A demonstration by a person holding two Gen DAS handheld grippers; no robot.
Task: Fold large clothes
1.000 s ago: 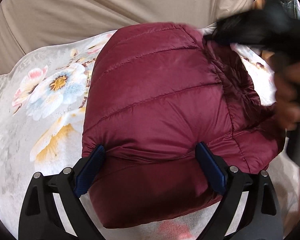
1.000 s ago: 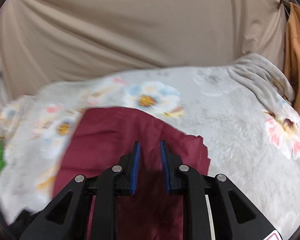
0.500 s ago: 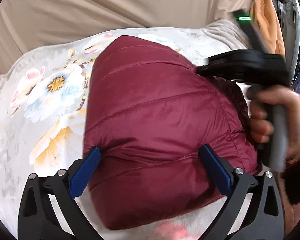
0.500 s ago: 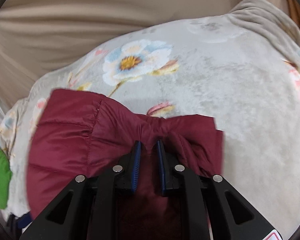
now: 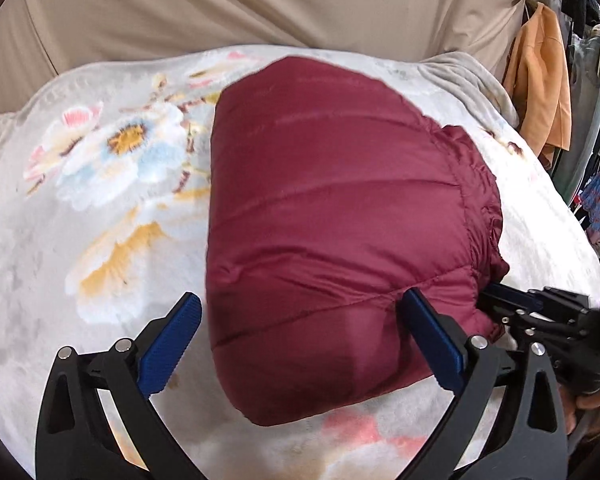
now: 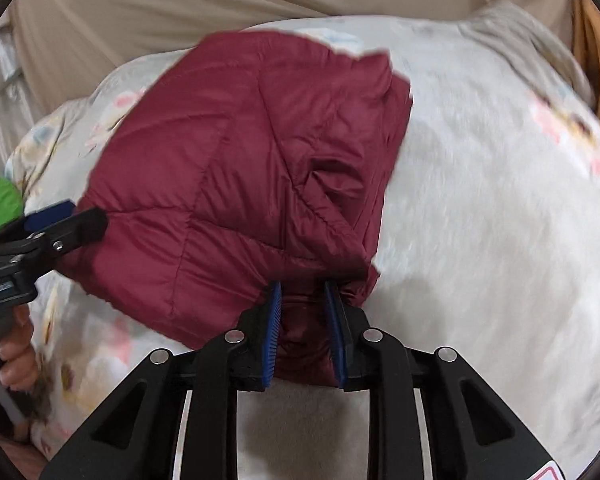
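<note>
Pinching a bunched edge of the maroon puffer jacket, the right gripper is nearly closed — the left gripper gapes wide, straddling the jacket's near end.

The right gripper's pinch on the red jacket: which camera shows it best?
The right wrist view: the right gripper clamps a bunched corner of the red jacket between its blue pads. The left wrist view shows only its black tip at the jacket's edge.
</note>
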